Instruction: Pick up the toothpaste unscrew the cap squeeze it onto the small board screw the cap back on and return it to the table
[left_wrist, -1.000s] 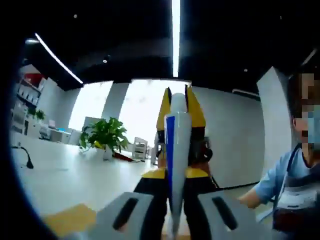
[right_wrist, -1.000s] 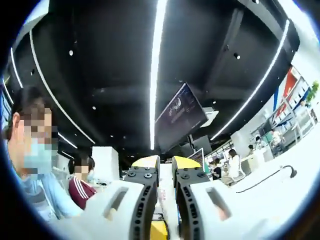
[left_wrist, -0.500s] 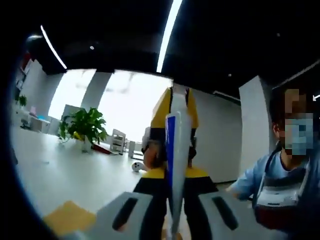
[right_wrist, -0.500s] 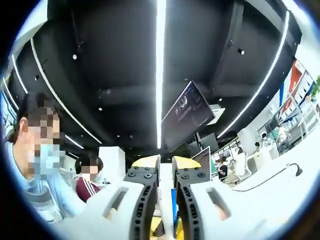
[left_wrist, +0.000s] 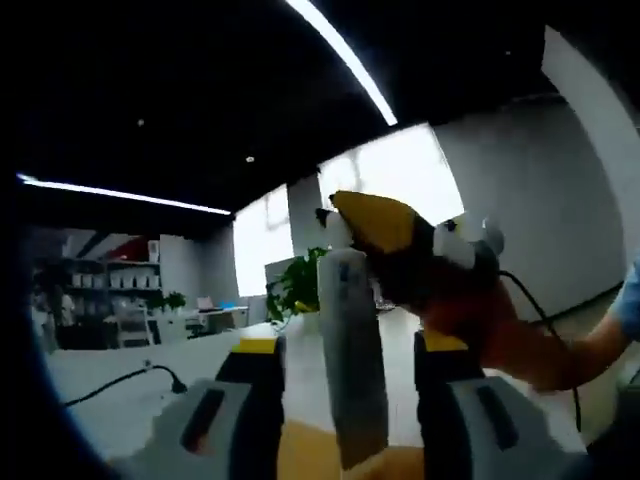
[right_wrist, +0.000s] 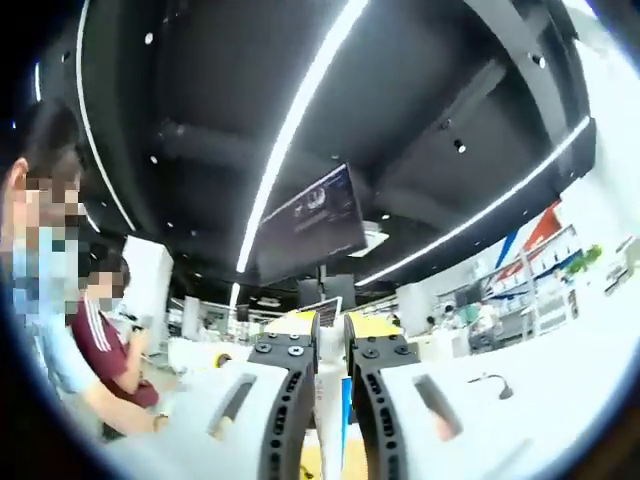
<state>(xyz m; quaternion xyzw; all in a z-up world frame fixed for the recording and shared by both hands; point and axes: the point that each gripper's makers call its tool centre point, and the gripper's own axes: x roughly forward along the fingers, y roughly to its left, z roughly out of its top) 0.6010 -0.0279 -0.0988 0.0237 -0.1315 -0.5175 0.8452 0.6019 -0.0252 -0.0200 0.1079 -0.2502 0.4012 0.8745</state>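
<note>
Left claw (left_wrist: 350, 400): jaws stood apart on either side of the toothpaste tube (left_wrist: 352, 360); whether they pressed it could not be told.
Right claw (right_wrist: 330, 350): jaws nearly together, nipping the tube's top end (right_wrist: 330, 395).
Tube: upright between both claws, above the tabletop (left_wrist: 120, 395).
Plant (left_wrist: 300, 285): behind the tube.
Cable (left_wrist: 130, 378): on the tabletop, left of the tube.

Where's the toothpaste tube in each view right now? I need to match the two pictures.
Left gripper view: the toothpaste tube stands lower centre between this view's own jaws, its top meeting the right gripper.
Right gripper view: a white-and-blue sliver of the tube shows bottom centre in the narrow gap between the jaws.
Shared landmark: the white table.
</note>
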